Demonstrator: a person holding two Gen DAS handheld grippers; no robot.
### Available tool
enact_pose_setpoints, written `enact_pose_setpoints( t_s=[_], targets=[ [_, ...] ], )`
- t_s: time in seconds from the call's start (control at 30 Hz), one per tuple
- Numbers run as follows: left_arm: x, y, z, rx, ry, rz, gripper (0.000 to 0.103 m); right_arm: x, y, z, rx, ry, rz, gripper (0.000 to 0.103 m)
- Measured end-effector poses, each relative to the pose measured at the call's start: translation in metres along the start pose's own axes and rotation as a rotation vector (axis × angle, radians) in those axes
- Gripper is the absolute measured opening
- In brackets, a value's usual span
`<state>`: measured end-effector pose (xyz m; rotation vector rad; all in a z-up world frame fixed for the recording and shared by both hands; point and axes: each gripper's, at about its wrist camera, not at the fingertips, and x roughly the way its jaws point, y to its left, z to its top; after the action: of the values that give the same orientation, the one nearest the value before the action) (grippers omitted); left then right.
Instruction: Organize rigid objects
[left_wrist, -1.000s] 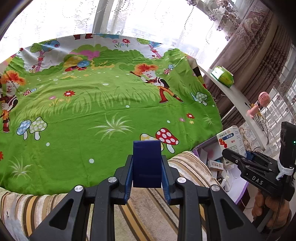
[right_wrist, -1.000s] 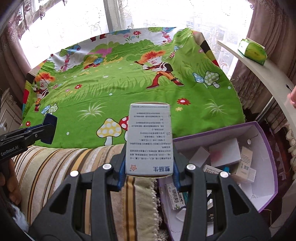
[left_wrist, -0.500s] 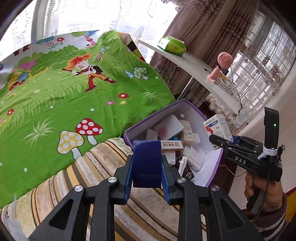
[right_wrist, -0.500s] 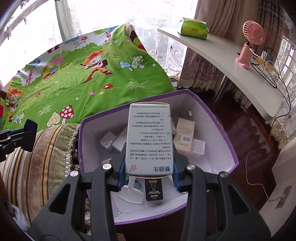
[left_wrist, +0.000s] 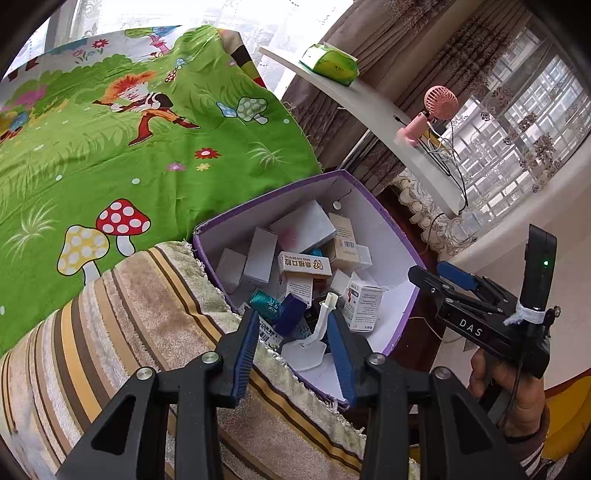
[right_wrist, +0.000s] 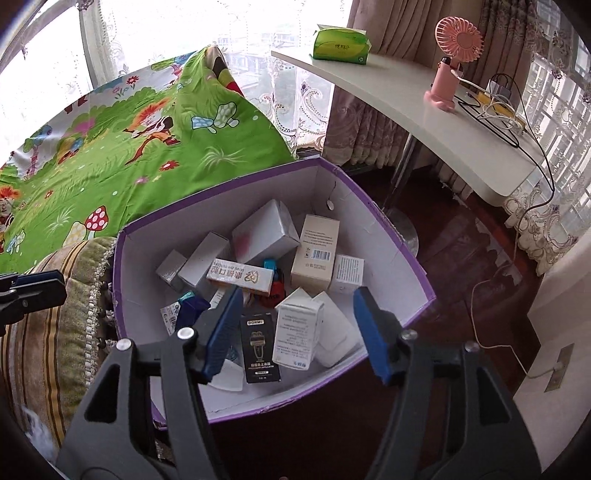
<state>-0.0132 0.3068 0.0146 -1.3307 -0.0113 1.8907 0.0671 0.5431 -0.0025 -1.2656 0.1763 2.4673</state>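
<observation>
Both grippers swung from the green sheet (left_wrist: 110, 155) over to the purple box (right_wrist: 391, 236) and let go — the left gripper (left_wrist: 291, 332) has dropped its dark blue box (left_wrist: 291, 314) and the right gripper (right_wrist: 295, 325) its white printed carton (right_wrist: 297, 334), both now lying among the other cartons inside. Jaws on each are opening, nothing pinched between them. Two more items look sorted; next pickup can follow.

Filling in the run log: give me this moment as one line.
left gripper: jaws opening, empty | right gripper: jaws opening, empty | blue box, white medicine box: in purple bin | next: likely withdraw
</observation>
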Motion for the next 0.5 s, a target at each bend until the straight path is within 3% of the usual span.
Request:
enact_pose_setpoints(
  t_s=[0.2, 0.37, 0.5],
  targets=[
    [-0.008, 0.000, -0.024, -0.050, 0.021, -0.029, 0.052, -0.012, 0.002, -0.007, 0.014, -0.014, -0.021, 0.078],
    [-0.006, -0.001, -0.025, -0.068, 0.029, -0.056, 0.063, -0.019, 0.001, -0.014, 0.017, -0.018, -0.028, 0.079],
    [0.000, -0.011, -0.025, -0.030, 0.039, -0.047, 0.080, -0.019, -0.001, -0.021, 0.026, 0.000, -0.029, 0.079]
  ],
)
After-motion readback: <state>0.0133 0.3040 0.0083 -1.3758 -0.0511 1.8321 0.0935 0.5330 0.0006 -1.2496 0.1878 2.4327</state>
